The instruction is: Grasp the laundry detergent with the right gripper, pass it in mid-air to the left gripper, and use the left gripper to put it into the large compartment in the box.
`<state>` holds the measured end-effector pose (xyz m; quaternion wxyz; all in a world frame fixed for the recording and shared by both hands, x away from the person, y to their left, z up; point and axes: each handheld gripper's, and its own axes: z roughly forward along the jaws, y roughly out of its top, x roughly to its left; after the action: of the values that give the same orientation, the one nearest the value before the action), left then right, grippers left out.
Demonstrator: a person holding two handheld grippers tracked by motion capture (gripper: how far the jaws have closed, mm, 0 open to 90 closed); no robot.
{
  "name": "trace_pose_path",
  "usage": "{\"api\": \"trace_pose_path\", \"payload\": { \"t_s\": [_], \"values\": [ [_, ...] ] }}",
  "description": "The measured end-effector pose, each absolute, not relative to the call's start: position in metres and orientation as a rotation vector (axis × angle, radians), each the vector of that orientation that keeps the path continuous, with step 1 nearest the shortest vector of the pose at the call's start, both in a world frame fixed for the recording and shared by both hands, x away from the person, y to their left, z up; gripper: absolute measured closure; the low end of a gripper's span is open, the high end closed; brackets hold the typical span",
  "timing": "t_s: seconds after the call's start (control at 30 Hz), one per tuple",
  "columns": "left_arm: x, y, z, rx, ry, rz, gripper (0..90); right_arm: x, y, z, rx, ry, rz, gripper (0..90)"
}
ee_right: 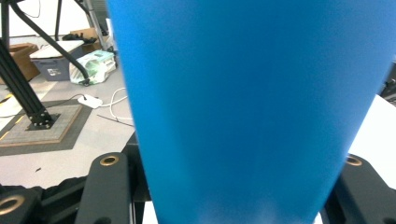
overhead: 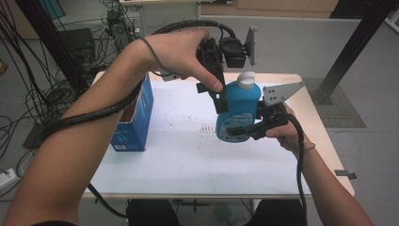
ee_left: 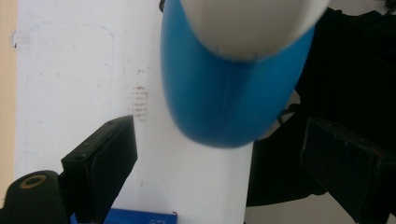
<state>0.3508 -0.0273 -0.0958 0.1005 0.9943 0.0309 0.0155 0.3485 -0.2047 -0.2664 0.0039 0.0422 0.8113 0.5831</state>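
Note:
A blue bottle with a white cap is held upright above the white-covered table. My right gripper is shut on its lower body from the right side. In the right gripper view the bottle fills the gap between the two black jaws of that gripper. My left gripper points down just left of the bottle's shoulder, and it is open. In the left gripper view its jaws stand wide apart, with the bottle and cap seen from above, beyond them.
A blue cardboard box stands open on the table's left side, and its edge shows low in the left gripper view. A black frame post rises at the back right. Cables hang off the left.

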Motion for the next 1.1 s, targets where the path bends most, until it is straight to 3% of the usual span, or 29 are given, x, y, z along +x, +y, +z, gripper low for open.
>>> {"api": "trace_pose_path", "payload": {
  "t_s": [1.1],
  "values": [
    [0.342,-0.049,-0.102,2.952,0.035,0.025,10.9,0.344,-0.179,-0.270,0.077,2.606,1.820,42.1]
  ]
}}
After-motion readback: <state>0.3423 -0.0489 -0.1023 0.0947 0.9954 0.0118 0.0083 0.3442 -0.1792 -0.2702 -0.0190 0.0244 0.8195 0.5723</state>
